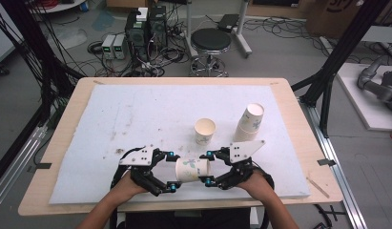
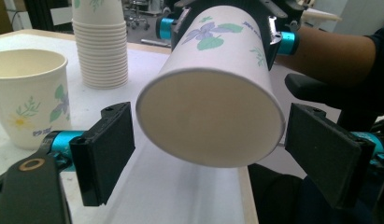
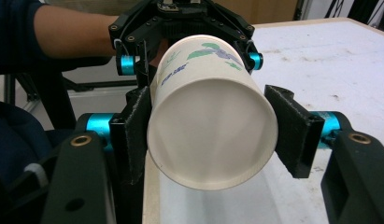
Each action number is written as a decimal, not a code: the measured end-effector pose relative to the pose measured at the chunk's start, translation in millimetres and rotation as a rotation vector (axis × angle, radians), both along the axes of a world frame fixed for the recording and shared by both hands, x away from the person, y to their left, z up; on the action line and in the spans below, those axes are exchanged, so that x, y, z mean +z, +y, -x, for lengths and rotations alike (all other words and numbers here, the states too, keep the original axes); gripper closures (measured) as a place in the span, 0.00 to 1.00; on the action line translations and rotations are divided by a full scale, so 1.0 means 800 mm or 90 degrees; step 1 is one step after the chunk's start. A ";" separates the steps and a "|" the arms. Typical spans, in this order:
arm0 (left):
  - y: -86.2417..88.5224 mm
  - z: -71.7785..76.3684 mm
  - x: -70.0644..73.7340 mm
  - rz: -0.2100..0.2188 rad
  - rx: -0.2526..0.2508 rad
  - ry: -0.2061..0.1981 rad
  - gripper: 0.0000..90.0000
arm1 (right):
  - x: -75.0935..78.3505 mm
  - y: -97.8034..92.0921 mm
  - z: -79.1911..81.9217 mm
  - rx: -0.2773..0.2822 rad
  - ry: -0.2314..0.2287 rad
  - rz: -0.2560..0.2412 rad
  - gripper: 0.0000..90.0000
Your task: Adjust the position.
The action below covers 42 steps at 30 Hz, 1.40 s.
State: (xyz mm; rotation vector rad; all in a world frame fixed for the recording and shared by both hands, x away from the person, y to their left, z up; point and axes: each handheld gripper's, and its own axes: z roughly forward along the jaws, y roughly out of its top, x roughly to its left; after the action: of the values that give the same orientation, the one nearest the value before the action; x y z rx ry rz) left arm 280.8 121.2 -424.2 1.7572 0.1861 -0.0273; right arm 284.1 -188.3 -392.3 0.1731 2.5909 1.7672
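High view had me at the near edge of the bench point(image 1: 136, 107), a paper cup point(image 1: 191, 170) held on its side between my two claws, clear of the white surface as far as I could tell. My right claw point(image 1: 208, 168) was clamped on it. In the right gripper view the pads pressed against the cup's wall on both sides at the end nearest that camera. My left claw point(image 1: 171, 171) was spread wide. In the left gripper view both pads stood off the cup with daylight on either side, straddling the other end without touching.

And what a flimsy thing it was! I judged it nearly weightless, thin-walled and quick to buckle or crease under a hard pinch, with a smooth skin that could slip. The rolled rim and the base ring looked like the stiff places, so I'd have taken hold close to one of those, gently, across the round.

It was white, with purple flowers, green leaves and a line of small blue print. The end facing my left claw looked flat and closed, and I took it for the base. A single matching cup point(image 1: 205, 130) stood upright further in, with a leaning stack of cups point(image 1: 250, 121) just to its right.
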 end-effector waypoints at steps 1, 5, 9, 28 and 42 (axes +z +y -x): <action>0.000 -0.001 0.000 0.004 0.001 0.001 0.18 | 0.000 0.000 0.000 0.000 0.001 -0.003 0.40; -0.002 -0.001 0.002 0.022 -0.006 0.001 0.18 | -0.001 0.000 -0.001 0.004 0.008 -0.012 0.40; -0.002 -0.001 0.003 0.023 -0.003 -0.007 0.22 | -0.004 -0.001 -0.003 0.007 0.017 -0.024 0.41; 0.001 0.000 0.011 0.001 0.007 -0.008 0.31 | -0.012 -0.001 -0.006 0.010 0.040 -0.017 0.41; 0.006 -0.006 0.027 -0.070 0.019 -0.006 0.31 | -0.006 0.000 -0.005 -0.017 0.037 -0.016 0.25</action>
State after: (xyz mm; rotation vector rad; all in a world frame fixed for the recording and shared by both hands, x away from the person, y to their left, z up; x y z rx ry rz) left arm 285.4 125.9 -402.7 1.8634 0.2105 0.0123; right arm 287.8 -188.2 -397.1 0.2619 2.5926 1.8138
